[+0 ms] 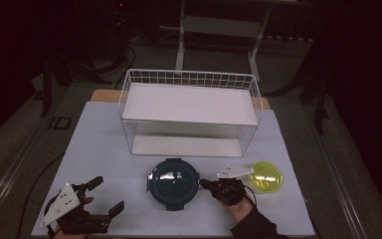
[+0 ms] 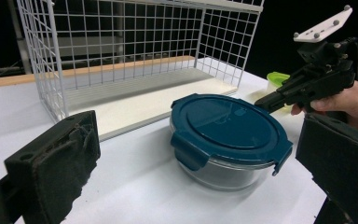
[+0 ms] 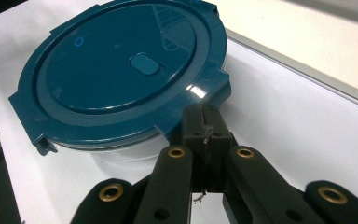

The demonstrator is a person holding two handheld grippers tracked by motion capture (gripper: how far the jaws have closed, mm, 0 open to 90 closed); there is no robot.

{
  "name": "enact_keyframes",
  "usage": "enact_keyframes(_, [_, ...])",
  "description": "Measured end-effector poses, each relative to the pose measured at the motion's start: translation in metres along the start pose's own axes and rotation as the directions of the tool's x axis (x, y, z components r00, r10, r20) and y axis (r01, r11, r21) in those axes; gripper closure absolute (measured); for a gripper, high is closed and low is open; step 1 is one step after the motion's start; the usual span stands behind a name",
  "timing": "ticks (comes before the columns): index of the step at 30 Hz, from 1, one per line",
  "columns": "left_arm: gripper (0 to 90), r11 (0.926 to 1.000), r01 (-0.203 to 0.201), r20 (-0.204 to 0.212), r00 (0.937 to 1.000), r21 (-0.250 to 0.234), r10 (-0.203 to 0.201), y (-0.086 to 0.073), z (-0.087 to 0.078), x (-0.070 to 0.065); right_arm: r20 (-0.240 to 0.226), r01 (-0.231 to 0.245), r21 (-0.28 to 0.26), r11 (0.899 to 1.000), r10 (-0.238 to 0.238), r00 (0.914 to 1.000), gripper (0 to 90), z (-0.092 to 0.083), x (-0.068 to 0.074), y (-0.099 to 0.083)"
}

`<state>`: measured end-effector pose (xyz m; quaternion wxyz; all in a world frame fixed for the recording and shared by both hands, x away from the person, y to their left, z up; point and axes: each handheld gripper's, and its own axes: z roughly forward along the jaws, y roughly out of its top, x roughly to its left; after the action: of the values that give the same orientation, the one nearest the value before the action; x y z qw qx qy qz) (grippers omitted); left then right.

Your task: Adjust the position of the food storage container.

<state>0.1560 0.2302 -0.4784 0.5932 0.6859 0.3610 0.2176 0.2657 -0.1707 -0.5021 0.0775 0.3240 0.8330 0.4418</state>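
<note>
Looking down from the high view, I see the round glass container with the dark blue clip lid (image 1: 173, 183) sitting near the front edge of the white worktop (image 1: 99, 149), about midway along it, in front of the white wire rack (image 1: 189, 110). My right gripper (image 1: 203, 183) has its jaws pressed together with nothing between them, the tips just at the lid's right rim. A yellow-green lidded tub (image 1: 266, 177) lies just right of that hand. My left gripper (image 1: 108, 195) sits near the front left corner, jaws spread wide and empty, well apart from the container.

In the left gripper view, the two padded jaws stand far apart at either side; the blue-lidded container (image 2: 229, 135) rests on the worktop between them but farther off, with the right gripper (image 2: 263, 101) poised at its far rim.

In the right gripper view, the closed jaw tips (image 3: 207, 122) meet beside one of the lid's side clips (image 3: 214, 88); whether they touch it I cannot tell.
</note>
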Motion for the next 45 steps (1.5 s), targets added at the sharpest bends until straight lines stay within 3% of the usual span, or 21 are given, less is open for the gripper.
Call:
enact_keyframes(25, [0.0, 0.9997, 0.001, 0.022, 0.9998, 0.022, -0.002, -0.001, 0.003, 0.000, -0.098, 0.026, -0.002, 1.000, -0.027, 0.9949, 90.0, 0.032, 0.026, 0.015])
enact_keyframes(30, [0.0, 0.9997, -0.005, 0.027, 0.9996, 0.024, 0.004, -0.001, 0.003, -0.001, -0.093, 0.027, -0.006, 1.000, -0.028, 0.9953, 90.0, 0.036, 0.027, 0.018])
enact_keyframes(36, [0.0, 0.9995, 0.011, 0.040, 0.9991, 0.030, -0.012, 0.000, 0.001, 0.001, -0.084, 0.042, -0.040, 0.998, -0.045, 0.9955, 90.0, 0.025, 0.029, 0.021])
enact_keyframes(41, [0.0, 0.9996, -0.012, 0.047, 0.9988, 0.027, 0.011, 0.004, 0.000, -0.002, -0.058, 0.054, -0.057, 0.997, -0.057, 0.9967, 83.6, 0.009, 0.033, 0.021])
enact_keyframes(45, [0.0, 0.9994, -0.029, 0.046, 0.9985, 0.017, 0.028, 0.008, -0.002, -0.002, -0.063, 0.029, -0.093, 0.995, -0.035, 0.9974, 67.3, -0.004, 0.034, 0.021])
